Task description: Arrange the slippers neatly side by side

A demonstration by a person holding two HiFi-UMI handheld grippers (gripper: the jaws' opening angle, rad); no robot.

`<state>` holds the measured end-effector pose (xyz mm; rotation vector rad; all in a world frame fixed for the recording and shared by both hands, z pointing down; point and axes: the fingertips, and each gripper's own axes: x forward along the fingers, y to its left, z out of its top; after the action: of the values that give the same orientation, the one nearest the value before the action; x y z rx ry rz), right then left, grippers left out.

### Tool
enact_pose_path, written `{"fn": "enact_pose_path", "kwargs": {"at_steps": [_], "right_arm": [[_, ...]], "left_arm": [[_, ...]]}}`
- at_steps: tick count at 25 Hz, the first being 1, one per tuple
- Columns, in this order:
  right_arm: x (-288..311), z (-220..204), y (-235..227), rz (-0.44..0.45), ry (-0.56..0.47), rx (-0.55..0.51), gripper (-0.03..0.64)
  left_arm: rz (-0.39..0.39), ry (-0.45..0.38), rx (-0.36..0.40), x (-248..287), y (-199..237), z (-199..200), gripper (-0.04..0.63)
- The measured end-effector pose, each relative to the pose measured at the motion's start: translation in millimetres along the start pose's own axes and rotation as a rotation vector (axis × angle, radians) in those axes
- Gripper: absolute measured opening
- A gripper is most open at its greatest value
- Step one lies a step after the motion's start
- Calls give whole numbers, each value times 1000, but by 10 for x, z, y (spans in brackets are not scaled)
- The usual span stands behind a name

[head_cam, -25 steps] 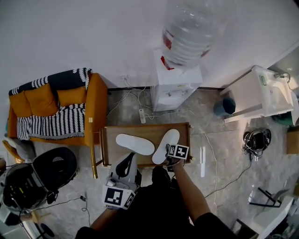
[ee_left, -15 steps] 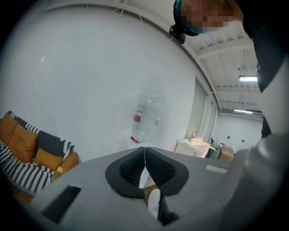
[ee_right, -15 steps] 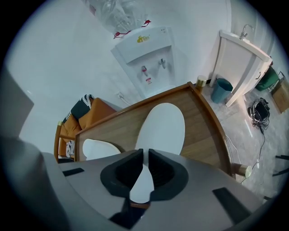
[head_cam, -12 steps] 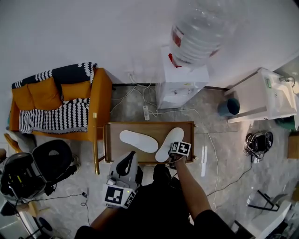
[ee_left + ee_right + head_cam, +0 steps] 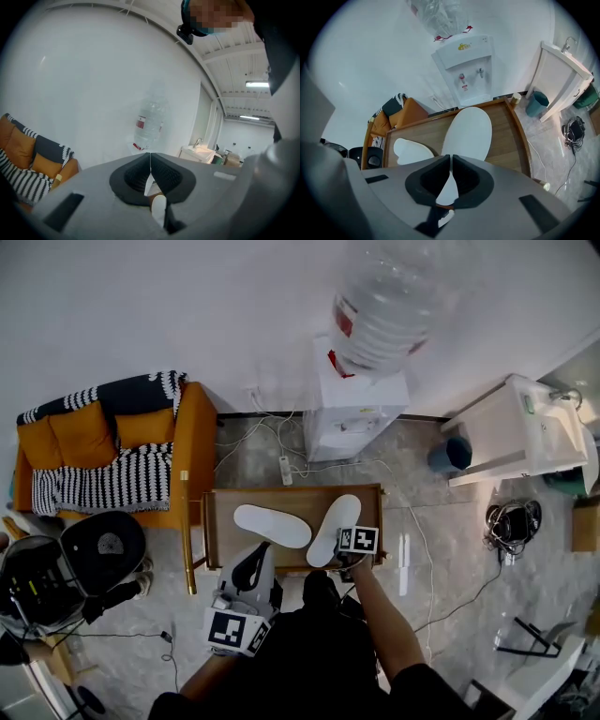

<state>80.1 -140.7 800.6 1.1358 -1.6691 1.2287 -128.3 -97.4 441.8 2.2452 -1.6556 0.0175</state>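
Two pads of the right gripper [image 5: 451, 158] stand almost together after just closing, with the thin near end of the right slipper [image 5: 468, 131] pinched between them and both pads pressing on the white edge. This gripper points steeply down over the near edge of the wooden table [image 5: 292, 490]. Right slipper: flat on the right half of the tabletop. Its long axis runs from the jaws away toward the water dispenser [image 5: 354, 413], with the far end leaning slightly right. Left slipper [image 5: 272, 526]: flat on the left half, long axis nearly across the table, left end a little farther from the person than the right end. Its right end lies just beside the right slipper's near half; contact not resolvable. The two axes meet at a wide angle, so the pair is not parallel. Left gripper [image 5: 150, 158]: pads fully together, nothing between them, held nearly level off the table's near left edge and aimed toward the water dispenser. Orange sofa [image 5: 112, 451] with striped throw stands left of the table.
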Motion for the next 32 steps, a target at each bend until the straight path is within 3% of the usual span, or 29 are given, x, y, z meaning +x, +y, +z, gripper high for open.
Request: {"fn": "enact_pose_path", "kwargs": {"at_steps": [10, 21, 32], "right_arm": [[-193, -27, -24, -21, 25, -131, 23], [-155, -56, -103, -51, 99, -365, 21], [9, -43, -268, -67, 149, -478, 21]], "left_arm": [[-14, -4, 5, -45, -87, -6, 17], [4, 17, -2, -106, -140, -93, 17], [46, 56, -26, -77, -149, -263, 17]]}}
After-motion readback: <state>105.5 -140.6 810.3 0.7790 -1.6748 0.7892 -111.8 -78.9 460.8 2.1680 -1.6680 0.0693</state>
